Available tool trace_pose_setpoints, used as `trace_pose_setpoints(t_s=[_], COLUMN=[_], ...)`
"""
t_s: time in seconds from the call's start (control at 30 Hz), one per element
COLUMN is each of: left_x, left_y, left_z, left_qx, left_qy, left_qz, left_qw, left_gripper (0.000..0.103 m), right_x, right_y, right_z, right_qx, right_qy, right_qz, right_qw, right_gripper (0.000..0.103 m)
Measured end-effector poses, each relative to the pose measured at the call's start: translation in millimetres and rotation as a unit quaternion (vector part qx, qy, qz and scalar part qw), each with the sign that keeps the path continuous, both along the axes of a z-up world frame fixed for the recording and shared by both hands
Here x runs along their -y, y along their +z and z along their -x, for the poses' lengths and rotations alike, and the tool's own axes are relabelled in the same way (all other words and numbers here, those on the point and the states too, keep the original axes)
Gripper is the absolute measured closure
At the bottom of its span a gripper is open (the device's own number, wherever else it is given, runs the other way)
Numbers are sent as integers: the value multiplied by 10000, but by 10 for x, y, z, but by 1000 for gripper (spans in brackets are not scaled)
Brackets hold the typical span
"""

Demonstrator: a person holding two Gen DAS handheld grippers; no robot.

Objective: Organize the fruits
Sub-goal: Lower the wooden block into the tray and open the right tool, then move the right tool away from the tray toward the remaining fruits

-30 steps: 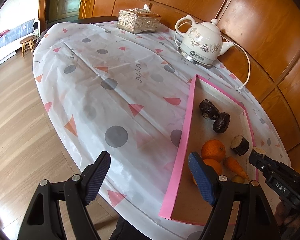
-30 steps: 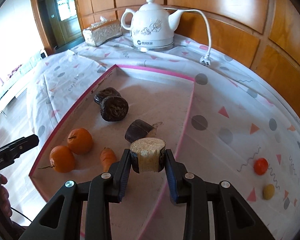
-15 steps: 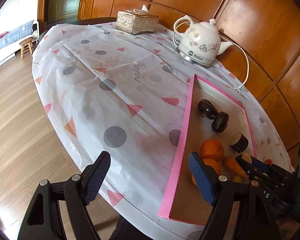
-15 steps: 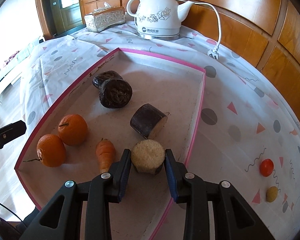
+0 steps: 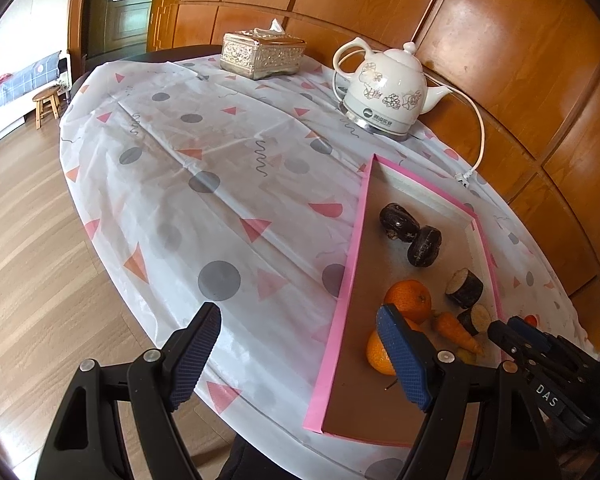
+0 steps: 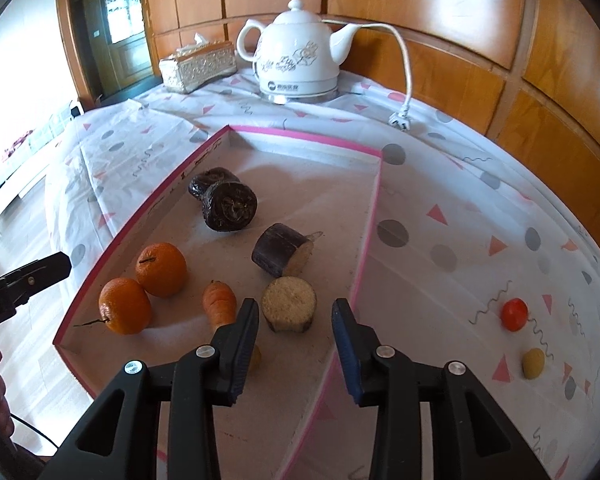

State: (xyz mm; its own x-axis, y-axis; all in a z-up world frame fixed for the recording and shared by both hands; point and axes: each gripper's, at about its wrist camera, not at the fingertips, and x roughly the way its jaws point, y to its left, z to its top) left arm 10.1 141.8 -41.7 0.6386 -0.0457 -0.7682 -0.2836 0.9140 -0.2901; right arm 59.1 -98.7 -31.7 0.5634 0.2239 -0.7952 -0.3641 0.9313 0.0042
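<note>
Right gripper (image 6: pixel 295 334): fingers opening, clear of the cut chunk (image 6: pixel 288 304) standing between them in the tray (image 6: pixel 366 240). Withdraw straight back, avoiding contact.

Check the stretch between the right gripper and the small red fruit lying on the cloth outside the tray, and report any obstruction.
Nothing visible stands there. The right gripper, jaws opening off the cut piece, sits over the pink tray wall; the red fruit lies beyond on bare tablecloth, with the yellow fruit just below it in the view.

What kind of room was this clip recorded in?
Most likely a home dining or living room: a round table under a patterned tablecloth, a ceramic electric kettle beside a tissue box, wood-panelled walls.
</note>
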Motion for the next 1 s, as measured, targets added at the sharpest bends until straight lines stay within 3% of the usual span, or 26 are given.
trace_pose_setpoints(t_s=[0.63,0.8,1.0], left_x=[158,207,291], left_y=[98,119,138], left_z=[22,23,17], left_qx=[84,103,100], left_qy=[-262,-347,-491], left_qz=[-130,-176,-242], left_qw=[9995,9992,9984], left_gripper=[22,22,22], right_x=[874,1304,1911], right_y=[77,-46,-195], right_z=[369,454,617], right_qx=[178,49,-109], right_qy=[-1194,-1793,-2678], right_qz=[-369,-374,-430], right_qw=[9920,9831,9625], right_gripper=[64,63,63])
